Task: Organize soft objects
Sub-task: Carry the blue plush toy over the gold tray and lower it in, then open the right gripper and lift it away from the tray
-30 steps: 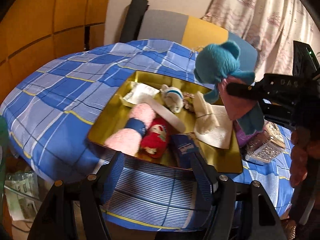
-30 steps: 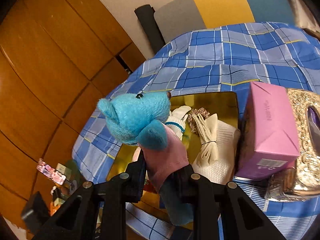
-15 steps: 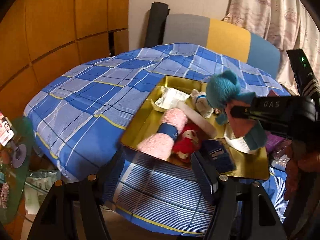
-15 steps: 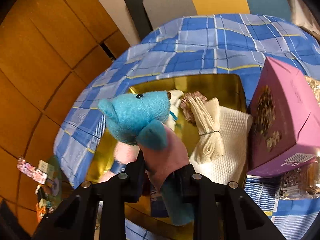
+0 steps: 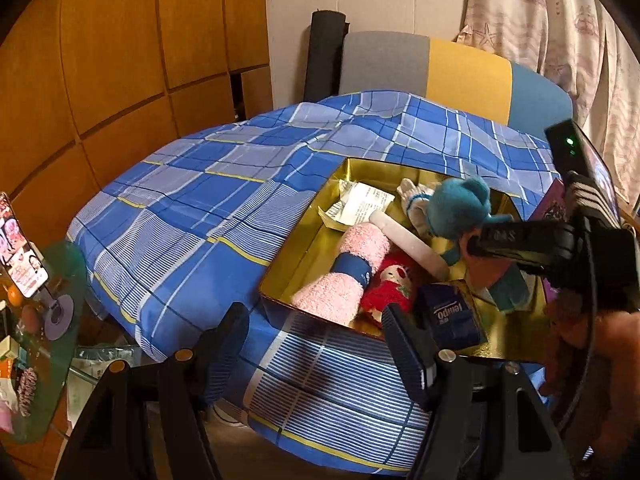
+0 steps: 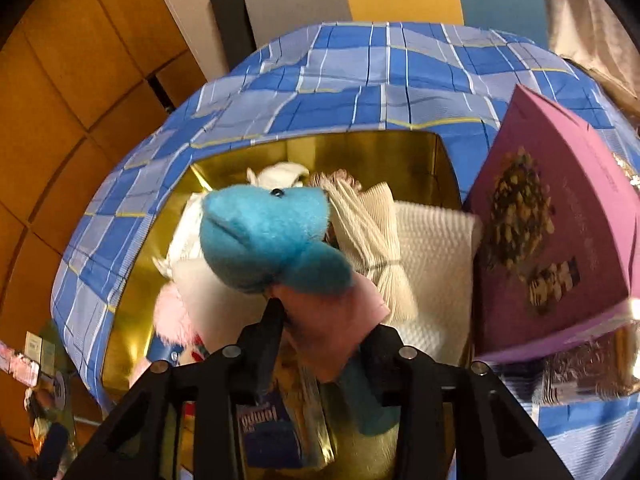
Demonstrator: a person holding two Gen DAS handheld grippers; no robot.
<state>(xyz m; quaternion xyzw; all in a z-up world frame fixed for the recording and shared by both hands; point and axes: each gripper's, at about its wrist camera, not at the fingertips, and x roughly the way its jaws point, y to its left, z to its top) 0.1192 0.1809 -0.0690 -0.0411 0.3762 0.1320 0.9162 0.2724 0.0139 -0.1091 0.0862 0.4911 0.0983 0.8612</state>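
My right gripper point(image 6: 320, 328) is shut on a blue plush toy point(image 6: 268, 240) in a pink shirt and holds it just above the gold tin tray point(image 6: 372, 148). The toy point(image 5: 460, 208) and tray point(image 5: 304, 248) also show in the left wrist view. In the tray lie a pink fuzzy sock roll point(image 5: 344, 276), a red doll point(image 5: 390, 284), a white plush point(image 5: 412, 196), a white cloth point(image 6: 432, 240) and a blue tissue pack point(image 5: 452, 316). My left gripper point(image 5: 316, 340) is open and empty, near the tray's front edge.
A purple box point(image 6: 560, 232) stands right of the tray, with a gold patterned box point(image 6: 592, 364) in front of it. The blue plaid cloth point(image 5: 200, 208) covers the round table. A chair point(image 5: 428, 68) stands behind. A phone point(image 5: 20, 248) sits on a glass side table at far left.
My right gripper has lowered the blue plush from above the table down into the tray. My left gripper has pulled back and to the left, away from the tray.
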